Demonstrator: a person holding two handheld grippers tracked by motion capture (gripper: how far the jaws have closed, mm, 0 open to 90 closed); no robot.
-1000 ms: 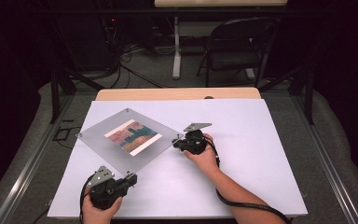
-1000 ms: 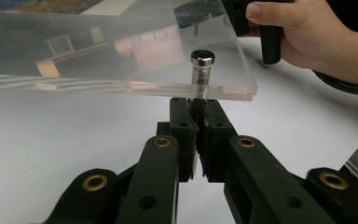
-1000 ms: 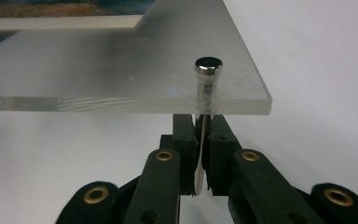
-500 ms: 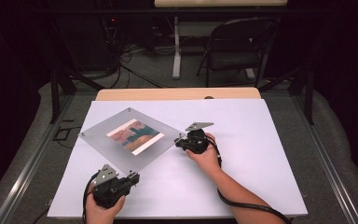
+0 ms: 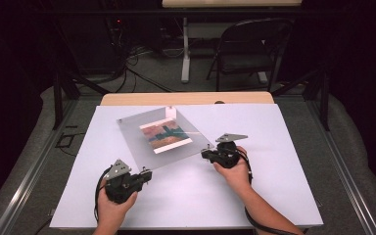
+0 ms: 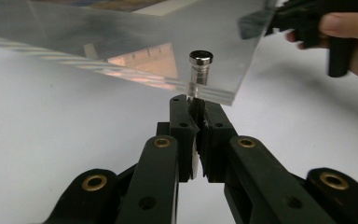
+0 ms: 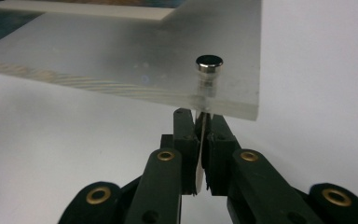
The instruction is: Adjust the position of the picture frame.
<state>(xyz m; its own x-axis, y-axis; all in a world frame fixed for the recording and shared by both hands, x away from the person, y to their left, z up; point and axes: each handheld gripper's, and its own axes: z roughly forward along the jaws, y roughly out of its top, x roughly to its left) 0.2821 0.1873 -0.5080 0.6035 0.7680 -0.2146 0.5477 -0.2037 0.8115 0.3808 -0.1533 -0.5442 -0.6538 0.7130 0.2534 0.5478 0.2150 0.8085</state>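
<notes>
One clear square acrylic photo frame [image 5: 164, 138] with a colourful picture inside lies on the white-covered counter [image 5: 274, 196], tilted diamond-wise, toward the left of centre. Two shiny metal standoff pegs show close up at its corners, one in the left gripper view [image 6: 200, 67] and one in the right gripper view [image 7: 209, 70]; the high view is too small to count the rest. There are two black two-jaw claws, one in each hand.

The left claw [image 5: 146, 174] sits at the frame's near corner. Its jaws are closed together, tips just at the plate's edge below the peg; they appear to pinch a thin sliver there, though what it is I cannot tell.

The right claw [image 5: 206, 153] is at the frame's right corner, jaws likewise closed at the edge under its peg.

One black folding chair [image 5: 247, 49] stands beyond the counter.
</notes>
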